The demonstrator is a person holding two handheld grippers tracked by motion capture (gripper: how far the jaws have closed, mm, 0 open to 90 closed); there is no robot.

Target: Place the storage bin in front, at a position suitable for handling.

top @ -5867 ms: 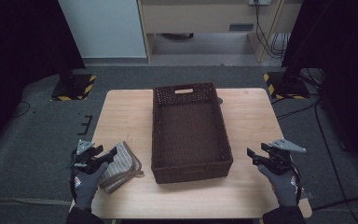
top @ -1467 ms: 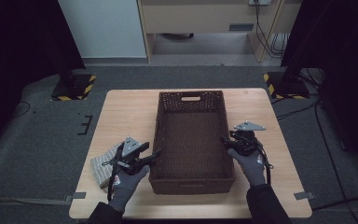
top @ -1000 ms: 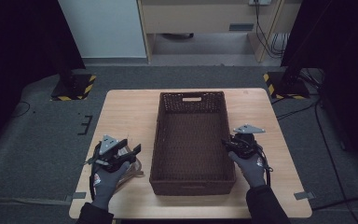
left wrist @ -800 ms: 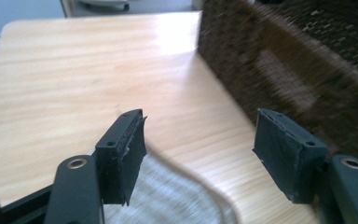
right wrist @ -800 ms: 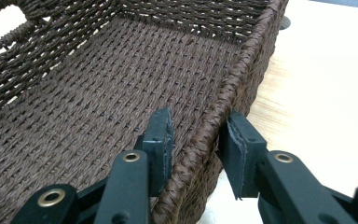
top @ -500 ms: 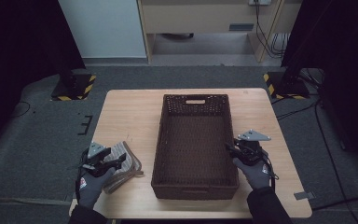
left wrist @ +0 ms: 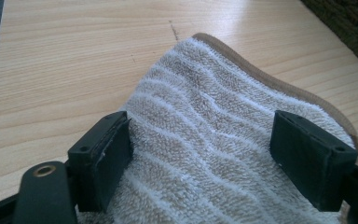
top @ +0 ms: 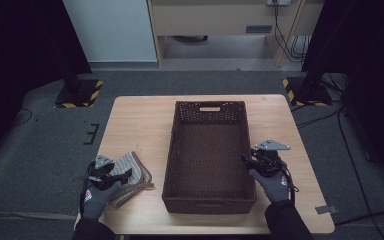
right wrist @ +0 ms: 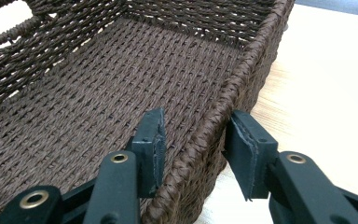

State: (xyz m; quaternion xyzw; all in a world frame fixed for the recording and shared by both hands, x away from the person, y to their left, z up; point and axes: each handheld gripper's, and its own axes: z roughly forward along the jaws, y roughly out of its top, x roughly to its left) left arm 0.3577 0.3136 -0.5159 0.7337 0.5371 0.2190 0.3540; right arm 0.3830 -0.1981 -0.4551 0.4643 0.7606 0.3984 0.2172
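Between the earlier high views and this moment, the dark brown rectangular woven wicker basket had been squared up toward the middle of the pale wooden table, and the person's left hand had swung back from the basket's near-left corner to the folded beige-and-white striped terry towel at the table's near-left edge.

In the left gripper view, the left gripper stood low over the towel with its 2 black jaws spread as wide as they went; they had just been opening. The towel's ribbed pile lay between and beneath the pads, and neither pad looked pressed into it. From above, the gloved left hand sat just behind the cloth.

The right gripper straddled the basket's right rim, 1 jaw inside the wall and 1 outside on the table side. Its jaws had just been easing apart, and a gap showed between each pad and the weave, so the rim appeared released rather than pinched. The basket was empty.

Judged from this, the step in hand was picking up the towel, presumably to place it in the basket. The next move seemed to call for sinking the left jaws into the folded layers, closing firmly enough to gather every fold, then lifting clear of the near-left rim. The right gripper probably needed to pull away from the wall.
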